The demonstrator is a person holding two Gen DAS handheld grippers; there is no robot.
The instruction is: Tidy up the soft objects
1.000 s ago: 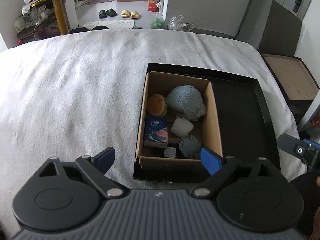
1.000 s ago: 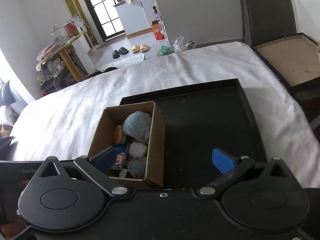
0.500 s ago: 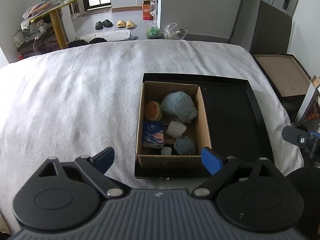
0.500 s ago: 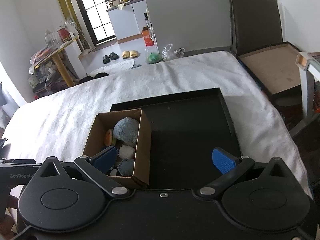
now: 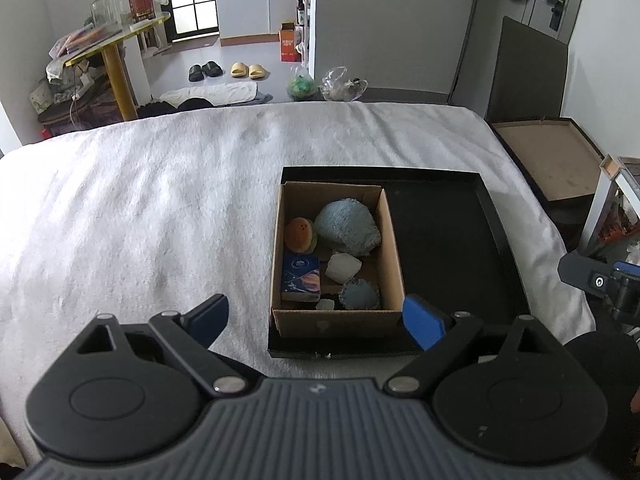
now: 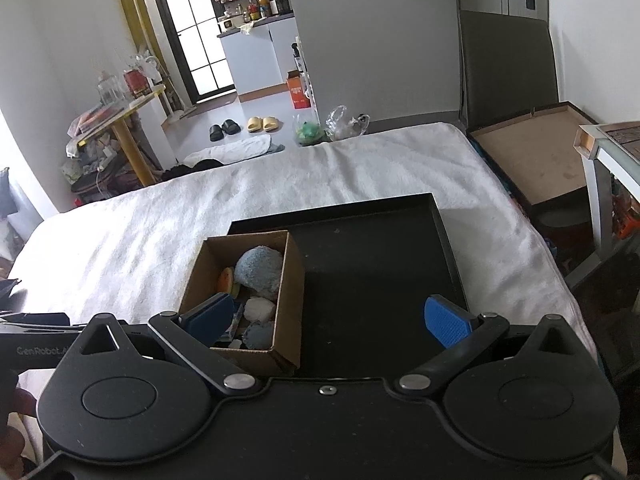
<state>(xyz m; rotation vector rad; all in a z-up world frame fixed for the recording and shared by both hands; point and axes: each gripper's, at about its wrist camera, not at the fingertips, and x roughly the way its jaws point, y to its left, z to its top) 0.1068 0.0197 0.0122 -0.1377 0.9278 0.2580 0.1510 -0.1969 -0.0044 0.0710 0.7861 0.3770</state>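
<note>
Taking the cardboard box (image 5: 336, 322) as the landmark, the bed (image 5: 140, 220) to its left is wide bare white blanket, the easiest room for a reach. The left claw (image 5: 316, 322) hangs spread and holding nothing, above the box's near wall. Inside the box lie 6 soft things: an orange plush (image 5: 299, 233), a tissue pack (image 5: 301, 278), a large blue plush (image 5: 347, 227), a white lump (image 5: 343, 267), a small blue puff (image 5: 359, 294) and a tiny white scrap (image 5: 325, 304). They sit tight, so a descending claw may snag a neighbour, or catch the thin wall and tip the light box. Right of the box the black tray (image 5: 440, 248) is bare, but its raised rim could trip a low sweep. The right claw (image 6: 330, 318), also spread and holding nothing, hovers over the box's right wall.
</note>
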